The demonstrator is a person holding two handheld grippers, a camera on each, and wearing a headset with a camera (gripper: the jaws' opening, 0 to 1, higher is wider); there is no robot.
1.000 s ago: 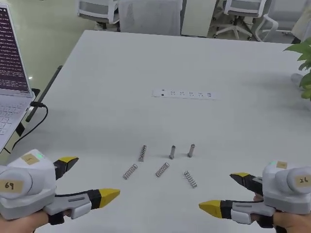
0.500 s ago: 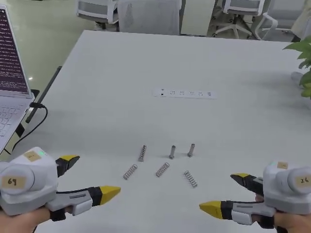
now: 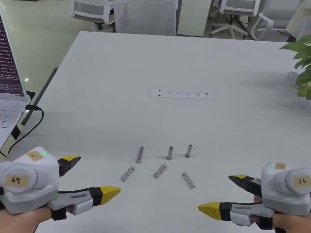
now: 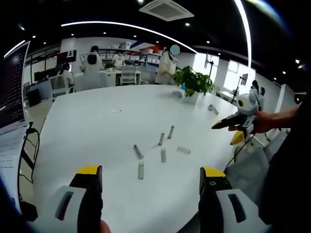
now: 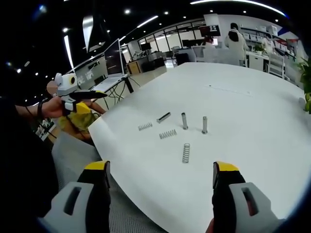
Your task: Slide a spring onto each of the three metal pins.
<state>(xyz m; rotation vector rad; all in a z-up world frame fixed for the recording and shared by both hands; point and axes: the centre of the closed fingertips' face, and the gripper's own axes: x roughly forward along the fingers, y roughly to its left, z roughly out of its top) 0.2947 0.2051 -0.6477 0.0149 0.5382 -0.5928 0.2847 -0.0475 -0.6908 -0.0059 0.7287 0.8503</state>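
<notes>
Left gripper, right gripper spread wide, empty; 3 springs near 3 pins.

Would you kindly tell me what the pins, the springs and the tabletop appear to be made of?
Pins: probably steel, plain grey with a soft sheen. Springs: thin metal wire, grey, its coils visible. Tabletop: smooth matt white, perhaps laminate or painted board; the look leaves that open.
</notes>
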